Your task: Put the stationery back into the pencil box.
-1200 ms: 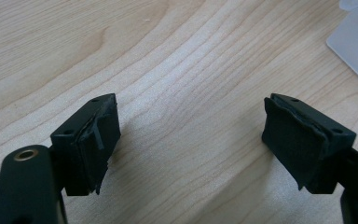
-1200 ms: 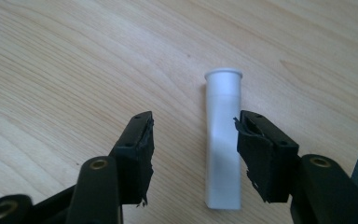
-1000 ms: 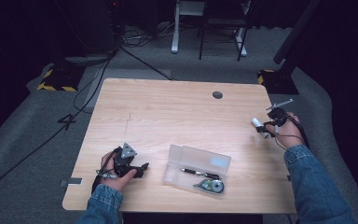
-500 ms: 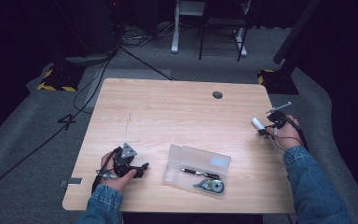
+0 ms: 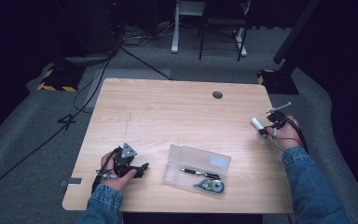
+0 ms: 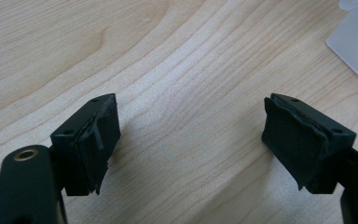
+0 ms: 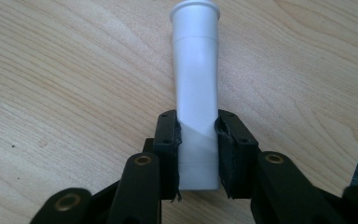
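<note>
No brand, label or writing can be read on anything here. The right gripper (image 7: 196,140) has just been closing its jaws, and its pads now press both sides of a white plastic tube (image 7: 196,93) near the base; the flanged end points away over the wooden table (image 7: 65,70). In the high view the right gripper (image 5: 269,128) sits at the table's right edge, the forearm in a denim sleeve (image 5: 307,182) reaching in from below. The left gripper (image 6: 191,144) rests low over bare wood with jaws wide apart and nothing between them, near the table's front left, beside a clear pencil case (image 5: 200,161) holding a pen (image 5: 198,173) and a correction tape roller (image 5: 210,186).
</note>
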Demonstrator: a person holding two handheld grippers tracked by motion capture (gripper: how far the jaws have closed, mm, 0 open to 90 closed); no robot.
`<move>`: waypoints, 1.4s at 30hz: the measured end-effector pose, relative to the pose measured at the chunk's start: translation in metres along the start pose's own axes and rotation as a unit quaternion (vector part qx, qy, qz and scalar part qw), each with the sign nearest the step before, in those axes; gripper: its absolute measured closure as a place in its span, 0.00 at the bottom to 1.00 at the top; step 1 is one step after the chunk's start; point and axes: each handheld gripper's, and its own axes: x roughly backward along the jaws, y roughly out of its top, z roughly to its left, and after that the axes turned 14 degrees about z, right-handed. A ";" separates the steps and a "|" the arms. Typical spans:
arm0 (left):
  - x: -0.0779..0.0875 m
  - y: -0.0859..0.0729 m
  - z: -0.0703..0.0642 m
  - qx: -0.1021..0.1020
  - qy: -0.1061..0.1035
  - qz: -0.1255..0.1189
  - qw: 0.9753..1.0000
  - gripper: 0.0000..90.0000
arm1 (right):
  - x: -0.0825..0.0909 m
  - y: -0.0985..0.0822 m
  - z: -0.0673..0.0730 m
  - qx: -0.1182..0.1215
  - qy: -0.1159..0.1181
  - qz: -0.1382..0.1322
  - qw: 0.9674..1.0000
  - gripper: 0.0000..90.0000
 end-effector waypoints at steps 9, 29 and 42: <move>0.000 0.000 0.000 0.000 0.000 0.000 1.000 0.21 | 0.008 0.000 0.004 -0.003 0.008 -0.016 1.000 0.79; 0.000 0.000 0.000 0.000 0.000 0.000 1.000 0.21 | 0.054 0.000 0.026 0.033 0.028 -0.072 0.996 0.79; 0.000 0.000 0.000 0.000 0.000 0.000 1.000 0.21 | 0.090 -0.002 0.066 0.096 0.038 -0.100 0.990 0.79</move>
